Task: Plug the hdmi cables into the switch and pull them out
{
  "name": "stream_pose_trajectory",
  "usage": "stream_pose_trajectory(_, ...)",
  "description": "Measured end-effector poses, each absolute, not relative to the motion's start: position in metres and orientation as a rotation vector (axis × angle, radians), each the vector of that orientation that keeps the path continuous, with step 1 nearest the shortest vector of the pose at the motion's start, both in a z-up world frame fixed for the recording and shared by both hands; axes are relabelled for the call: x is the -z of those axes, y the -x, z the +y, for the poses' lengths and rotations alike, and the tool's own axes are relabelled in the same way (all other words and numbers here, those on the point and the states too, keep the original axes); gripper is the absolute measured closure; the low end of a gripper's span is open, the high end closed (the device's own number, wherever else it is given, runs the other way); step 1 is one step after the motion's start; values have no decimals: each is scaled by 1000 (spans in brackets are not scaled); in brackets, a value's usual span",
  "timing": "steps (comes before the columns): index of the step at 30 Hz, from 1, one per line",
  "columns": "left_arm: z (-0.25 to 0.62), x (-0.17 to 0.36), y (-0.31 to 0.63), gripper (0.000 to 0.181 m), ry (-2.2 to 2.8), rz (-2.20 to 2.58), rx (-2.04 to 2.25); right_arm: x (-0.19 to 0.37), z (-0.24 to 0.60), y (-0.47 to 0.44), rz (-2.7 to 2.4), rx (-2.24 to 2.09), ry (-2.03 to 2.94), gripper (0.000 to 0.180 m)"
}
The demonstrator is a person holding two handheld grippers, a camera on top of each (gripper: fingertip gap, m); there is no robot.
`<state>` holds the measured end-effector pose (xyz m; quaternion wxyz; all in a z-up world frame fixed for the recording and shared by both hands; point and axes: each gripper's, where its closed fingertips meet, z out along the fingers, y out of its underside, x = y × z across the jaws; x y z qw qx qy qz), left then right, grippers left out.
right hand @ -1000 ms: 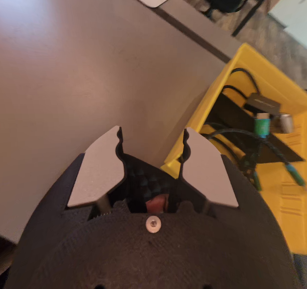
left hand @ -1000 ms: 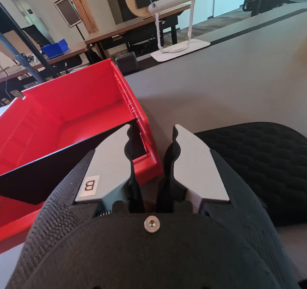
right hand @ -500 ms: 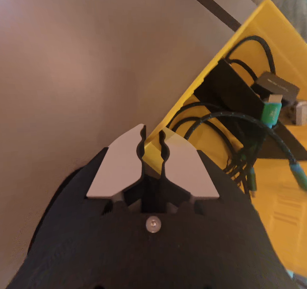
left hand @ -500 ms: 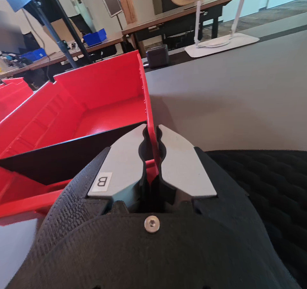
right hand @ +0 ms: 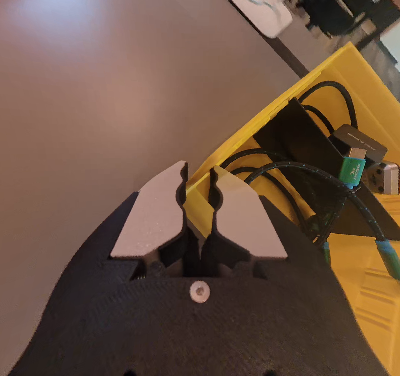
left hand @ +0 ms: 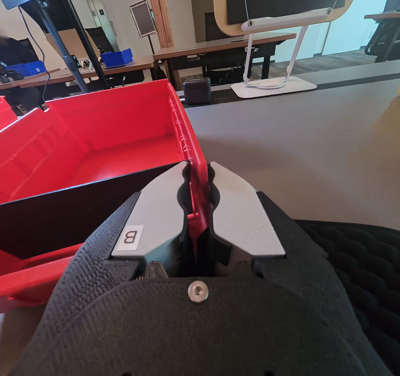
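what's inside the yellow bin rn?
Yellow bin holds a black divider, coiled black braided HDMI cables with green plugs, and a dark switch box. The bin's floor beneath the cables is covered.

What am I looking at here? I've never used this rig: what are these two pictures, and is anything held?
Each picture comes from a camera on a hand-held pair of tongs, looking along its two grey fingers. In the left view, the left tongs are shut on the side wall of a red bin, which looks empty apart from a black divider. In the right view, the right tongs are shut on the corner of a yellow bin holding the cables and a small dark box. Both bins sit on a grey table.
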<state>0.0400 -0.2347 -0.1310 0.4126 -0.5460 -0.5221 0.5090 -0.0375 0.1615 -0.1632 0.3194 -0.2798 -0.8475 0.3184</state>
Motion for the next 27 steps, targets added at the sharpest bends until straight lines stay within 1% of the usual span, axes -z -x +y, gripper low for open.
stream_pose_trajectory(1, -234, 131, -40, 167, 1374, -1311, -1285, 163, 148, 36, -2235, -848, 697, 160)
stream_pose_trajectory(8, -234, 121, -46, 167, 1311, -1252, -1313, 163, 65, 14, -2331, -947, 479, 159)
stream_pose_trajectory(13, -231, 119, -48, 166, 1319, -1220, -1342, 162, 12, 3, -2345, -1038, 428, 160)
stream_pose_trajectory(20, -230, 119, -48, 166, 1334, -1218, -1377, 161, -65, -11, -2371, -1039, 311, 158)
stream_pose_trajectory(27, -231, 111, -54, 166, 1267, -1176, -1369, 159, -136, -11, -2391, -1114, 258, 150)
